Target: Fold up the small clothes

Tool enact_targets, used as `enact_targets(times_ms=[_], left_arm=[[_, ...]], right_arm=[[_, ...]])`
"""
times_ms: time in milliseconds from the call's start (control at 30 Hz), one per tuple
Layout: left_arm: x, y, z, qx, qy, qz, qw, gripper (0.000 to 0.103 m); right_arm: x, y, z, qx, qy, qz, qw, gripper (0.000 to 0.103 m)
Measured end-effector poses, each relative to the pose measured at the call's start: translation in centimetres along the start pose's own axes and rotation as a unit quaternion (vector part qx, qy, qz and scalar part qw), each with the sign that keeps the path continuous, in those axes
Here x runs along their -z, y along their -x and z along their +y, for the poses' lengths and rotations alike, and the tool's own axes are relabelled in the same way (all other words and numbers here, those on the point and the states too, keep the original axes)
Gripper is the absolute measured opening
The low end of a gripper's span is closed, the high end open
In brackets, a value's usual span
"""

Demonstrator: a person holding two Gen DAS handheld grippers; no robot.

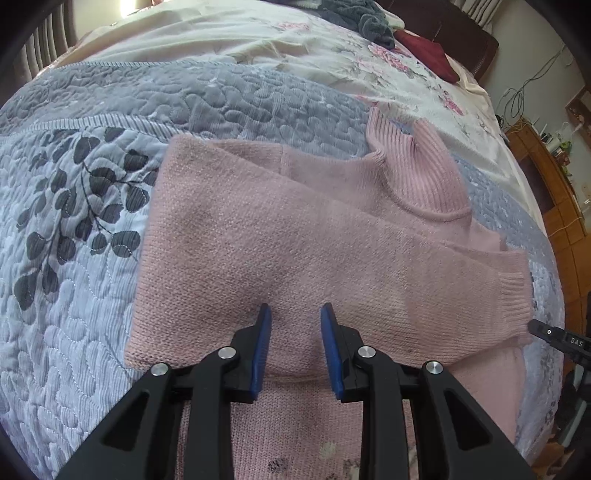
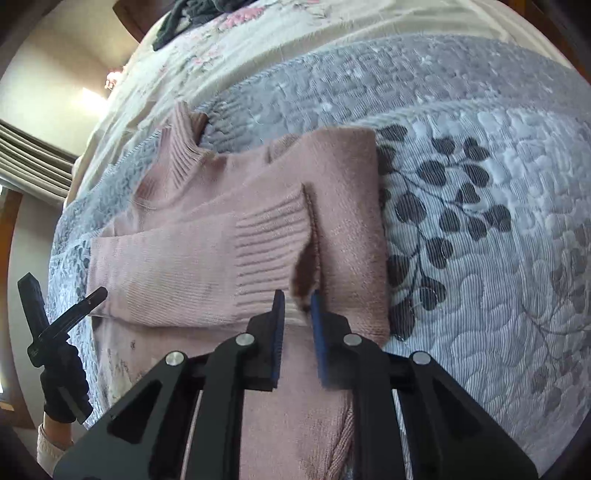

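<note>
Bedroom in a home.

Wide bed (image 1: pixel 258 96) fills both views, covered by a quilted blue-grey bedspread (image 1: pixel 74 277) with dark leaf print and, farther up, a cream floral sheet (image 1: pixel 332 48). Dark wooden headboard (image 1: pixel 469 33) at the far end; grey clothing heap (image 1: pixel 354 14) and a dark red cushion (image 1: pixel 428 51) near it. Pleated curtains (image 2: pixel 29 155) with bright daylight beside them. Wooden cabinet (image 1: pixel 554 184) against the wall carrying small clutter, cables trailing on the wall above.
</note>
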State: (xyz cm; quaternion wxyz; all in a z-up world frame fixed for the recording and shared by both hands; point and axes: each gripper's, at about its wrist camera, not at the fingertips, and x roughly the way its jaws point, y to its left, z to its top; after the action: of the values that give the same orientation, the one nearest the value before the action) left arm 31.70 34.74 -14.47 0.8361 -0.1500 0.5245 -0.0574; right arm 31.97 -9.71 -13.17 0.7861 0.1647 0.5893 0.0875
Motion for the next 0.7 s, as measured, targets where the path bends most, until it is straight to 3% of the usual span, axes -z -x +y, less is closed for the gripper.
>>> enact_targets(times_ms=[100, 233, 400, 633, 700], left_arm=[[-0.7, 0.5, -1.8, 0.009, -0.014, -0.009, 0.9998, 0.033], [-0.7, -1.2, -3.4, -0.003, -0.045, 0.012, 0.9989, 0.035], [0.4, -3.5, -2.1, -0.014, -0.047, 0.031, 0.9983, 0.035], [0.5, -3.5, -2.0, -0.007, -0.068, 0.027, 0.9973, 0.035], [0.0, -3.1, -2.3, -0.006, -0.070, 0.032, 0.9970, 0.035]], right_arm=[[-1.2, 0.0, 1.9, -0.006, 0.028, -0.004, 1.000, 0.016], [-2.0, -1.8, 2.8, 0.006, 0.037, 0.007, 0.999, 0.017], [-0.8, -4.1, 0.7, 0.042, 0.029, 0.026, 0.998, 0.014], [-0.7, -4.5, 0.2, 0.035, 0.040, 0.040, 0.998, 0.014], [-1.2, -4.1, 0.5, 0.029, 0.044, 0.044, 0.998, 0.020]])
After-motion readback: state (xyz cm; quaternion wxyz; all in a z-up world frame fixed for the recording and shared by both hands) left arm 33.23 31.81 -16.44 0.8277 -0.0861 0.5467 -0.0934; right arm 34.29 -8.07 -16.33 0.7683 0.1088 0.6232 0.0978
